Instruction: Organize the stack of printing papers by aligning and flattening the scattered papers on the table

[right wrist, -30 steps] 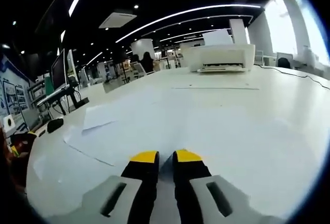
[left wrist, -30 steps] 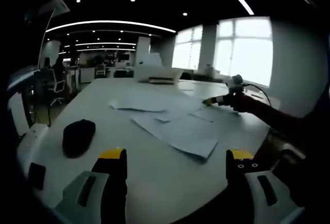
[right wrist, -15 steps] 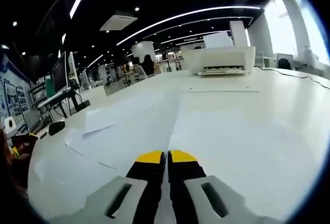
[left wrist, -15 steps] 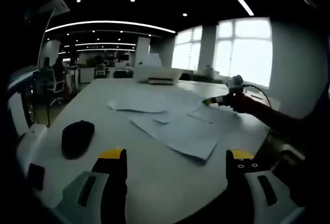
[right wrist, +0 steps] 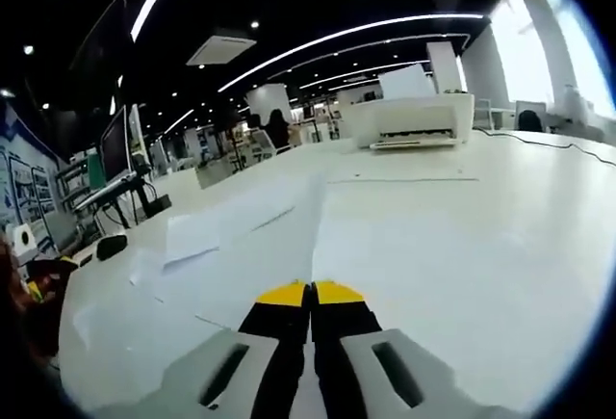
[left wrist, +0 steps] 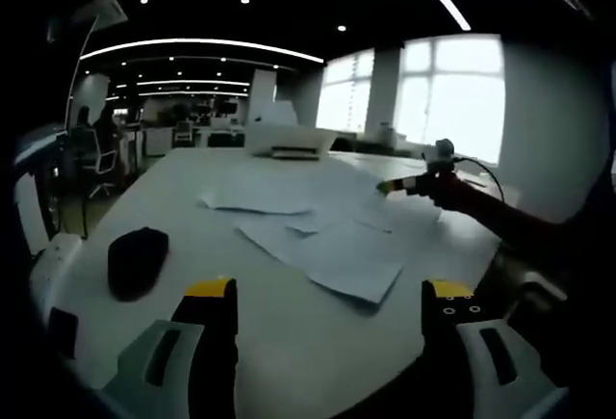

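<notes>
Several thin white papers [left wrist: 332,250] overlap on smooth table [left wrist: 279,342].

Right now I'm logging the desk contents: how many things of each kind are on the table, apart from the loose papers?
Printer: 1
Black mouse: 1
Total: 2

A white box-shaped printer [left wrist: 289,139] sits at the far end of the white table [left wrist: 173,197]. A black rounded computer mouse [left wrist: 136,261] lies near the table's left edge. Beyond that edge stands a black office chair [left wrist: 96,161], with bright windows [left wrist: 452,96] past the right side.
</notes>
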### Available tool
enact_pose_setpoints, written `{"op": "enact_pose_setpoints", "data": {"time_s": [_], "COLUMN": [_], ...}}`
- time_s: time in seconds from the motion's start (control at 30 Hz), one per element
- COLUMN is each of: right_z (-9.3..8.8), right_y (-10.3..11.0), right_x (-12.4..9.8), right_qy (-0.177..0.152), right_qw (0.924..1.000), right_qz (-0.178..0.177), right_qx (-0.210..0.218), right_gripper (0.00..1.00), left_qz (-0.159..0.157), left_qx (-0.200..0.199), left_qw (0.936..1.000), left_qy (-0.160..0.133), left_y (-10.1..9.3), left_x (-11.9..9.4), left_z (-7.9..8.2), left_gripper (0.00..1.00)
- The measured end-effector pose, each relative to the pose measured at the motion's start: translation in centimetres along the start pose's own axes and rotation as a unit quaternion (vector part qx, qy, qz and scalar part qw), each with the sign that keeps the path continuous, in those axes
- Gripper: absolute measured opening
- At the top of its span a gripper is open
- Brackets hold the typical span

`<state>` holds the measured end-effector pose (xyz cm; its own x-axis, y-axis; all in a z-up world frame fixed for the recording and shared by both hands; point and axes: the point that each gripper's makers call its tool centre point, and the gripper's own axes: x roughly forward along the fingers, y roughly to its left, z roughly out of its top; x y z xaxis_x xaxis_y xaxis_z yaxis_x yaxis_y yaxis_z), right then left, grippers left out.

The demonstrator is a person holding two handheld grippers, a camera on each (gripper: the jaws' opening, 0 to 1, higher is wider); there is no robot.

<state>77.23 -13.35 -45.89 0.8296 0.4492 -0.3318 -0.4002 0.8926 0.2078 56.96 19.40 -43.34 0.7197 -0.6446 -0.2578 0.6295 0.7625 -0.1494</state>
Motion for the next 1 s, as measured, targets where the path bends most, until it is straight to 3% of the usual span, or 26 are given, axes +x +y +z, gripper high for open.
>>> {"op": "enact_pose_setpoints", "data": {"time_s": [0.53,1.0], "right_z": [3.1,6.0], "right_y": [-0.1,-0.6], "right_x": [-2.1,-5.5], "right_qy": [-0.020,-0.040], "right_qw": [0.9983,0.9929], "right_qz": [-0.024,-0.053], "right_qx": [-0.049,-0.098], "right_gripper": [0.00,0.00], "left_qz": [-0.007,-0.022], "left_qx": [-0.001,0.000], "left_qw": [1.0000,0.9997], "left_qy": [-0.003,-0.003], "left_y": [-0.6,-1.7], "left_x": [0.3,1.0], "left_z": [0.1,0.0], "left_gripper": [0.81,0.81]}}
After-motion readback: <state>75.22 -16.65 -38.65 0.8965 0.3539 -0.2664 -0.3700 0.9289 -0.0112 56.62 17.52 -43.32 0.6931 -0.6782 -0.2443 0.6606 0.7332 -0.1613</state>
